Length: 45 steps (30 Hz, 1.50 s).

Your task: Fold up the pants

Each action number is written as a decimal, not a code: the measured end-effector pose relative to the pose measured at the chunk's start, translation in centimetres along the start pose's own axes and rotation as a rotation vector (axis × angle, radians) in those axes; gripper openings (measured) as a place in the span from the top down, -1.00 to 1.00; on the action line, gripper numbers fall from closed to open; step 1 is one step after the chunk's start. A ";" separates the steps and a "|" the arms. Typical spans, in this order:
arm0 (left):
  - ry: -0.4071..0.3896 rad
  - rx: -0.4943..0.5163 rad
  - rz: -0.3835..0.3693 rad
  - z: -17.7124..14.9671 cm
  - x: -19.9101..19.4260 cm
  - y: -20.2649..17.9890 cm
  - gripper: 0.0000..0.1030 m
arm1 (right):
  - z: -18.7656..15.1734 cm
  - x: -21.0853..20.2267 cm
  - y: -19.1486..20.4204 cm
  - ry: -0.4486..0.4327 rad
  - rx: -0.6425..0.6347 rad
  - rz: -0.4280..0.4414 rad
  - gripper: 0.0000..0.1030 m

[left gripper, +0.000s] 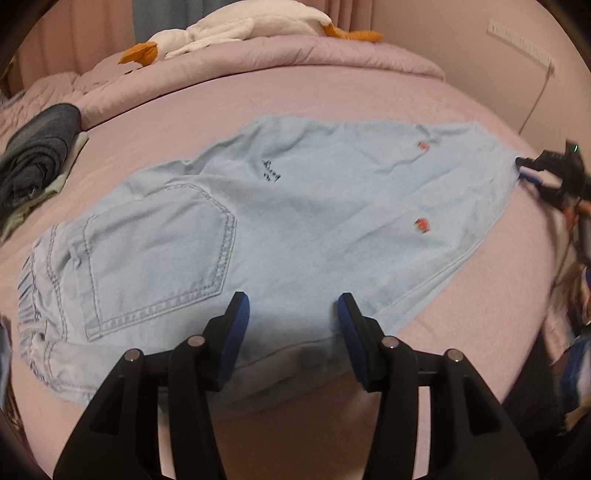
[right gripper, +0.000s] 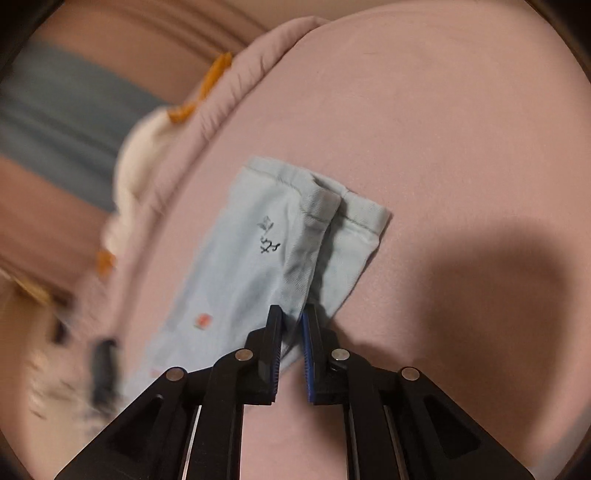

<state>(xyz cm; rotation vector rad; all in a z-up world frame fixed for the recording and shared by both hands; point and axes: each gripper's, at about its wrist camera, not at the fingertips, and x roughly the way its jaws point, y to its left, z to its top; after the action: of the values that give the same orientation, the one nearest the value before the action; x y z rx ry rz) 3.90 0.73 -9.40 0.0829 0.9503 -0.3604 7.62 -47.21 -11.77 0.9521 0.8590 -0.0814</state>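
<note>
Light blue denim pants [left gripper: 295, 214] lie flat on the pink bed, folded lengthwise, back pocket and elastic waistband at the left, leg hems at the right. My left gripper [left gripper: 293, 310] is open and empty, just above the pants' near edge at mid-length. My right gripper [right gripper: 293, 317] is shut on the pants' leg fabric [right gripper: 273, 251] near the hem and pinches a raised ridge of cloth. The right gripper also shows in the left wrist view [left gripper: 532, 171] at the far right hem corner.
A pile of dark folded clothes [left gripper: 37, 162] sits at the left of the bed. A pink duvet [left gripper: 258, 62] with a white and orange plush toy [left gripper: 236, 29] lies at the back. A wall with a white cable [left gripper: 535, 96] is at the right.
</note>
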 end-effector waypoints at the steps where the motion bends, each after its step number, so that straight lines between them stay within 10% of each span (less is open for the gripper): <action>1: -0.015 -0.015 -0.024 0.1 -0.5 0.1 -0.03 | 0.4 -0.4 -0.2 -0.017 0.013 0.027 0.43; 7: -0.013 -0.077 0.010 0.9 0.2 0.9 -0.13 | 3.5 -0.7 -0.8 -0.066 0.057 0.037 0.24; 10: 0.013 -0.106 0.036 1.0 1.2 1.6 -0.13 | 2.7 -0.9 -1.3 -0.046 0.003 -0.008 0.88; 20: 0.033 -0.043 0.064 1.5 1.3 1.4 -0.13 | 1.8 -0.8 -2.0 -0.037 -0.100 -0.156 0.88; 26: -0.015 -0.005 -0.046 5.3 1.5 -0.6 -0.13 | 0.8 -3.9 4.0 -0.228 -0.374 -0.313 0.29; 36: 0.075 0.198 -0.132 11.4 11.0 -8.7 0.54 | -9.0 8.8 15.3 0.275 -0.895 -0.123 0.75; 45: 0.041 0.144 -0.023 17.7 15.3 -7.9 0.56 | -8.1 14.6 17.9 0.259 -1.034 -0.271 0.88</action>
<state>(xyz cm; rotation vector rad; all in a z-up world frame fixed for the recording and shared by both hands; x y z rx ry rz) 23.09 -14.69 -10.77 0.2112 0.9657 -0.4493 20.07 -26.09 -11.74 -0.1300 1.0879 0.2443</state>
